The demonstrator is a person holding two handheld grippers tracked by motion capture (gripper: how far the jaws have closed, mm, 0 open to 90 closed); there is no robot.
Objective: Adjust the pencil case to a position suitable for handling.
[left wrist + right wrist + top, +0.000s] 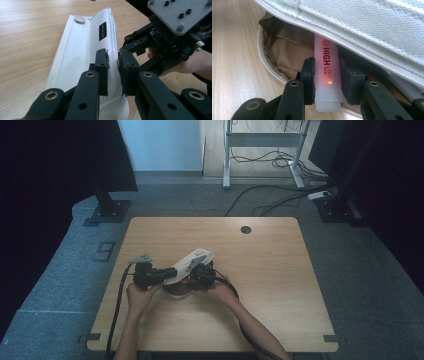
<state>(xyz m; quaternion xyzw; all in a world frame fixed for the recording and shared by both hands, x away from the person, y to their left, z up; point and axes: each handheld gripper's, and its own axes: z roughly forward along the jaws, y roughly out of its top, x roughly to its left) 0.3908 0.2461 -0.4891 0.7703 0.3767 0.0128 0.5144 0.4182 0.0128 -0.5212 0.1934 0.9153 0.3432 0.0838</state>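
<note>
The white canvas pouch (82, 62) lies on the table (270, 285), soft and floppy. The left gripper (113, 65) pinches its upper flap shut-tight, lifting the mouth. At that mouth, the right gripper (327, 75) clamps a pink highlighter (327, 75): light, rigid, probably slick plastic, best held mid-barrel, as now.

Surface: light wood-grain top (260, 270) with rounded corners and a dark round cable hole (245, 229) near the far edge.
Floor: grey carpet (360, 270), marked with a dark "9" (104, 251) left of the surface.
Far wall: pale, bluish-white panel (160, 145).
Furniture: a white metal frame (260, 150) on feet, black cables (280, 195) trailing beneath it.
Sides: black drapes (45, 180) and a dark stand on a bolted base plate (107, 211).
Light: dim and even.
</note>
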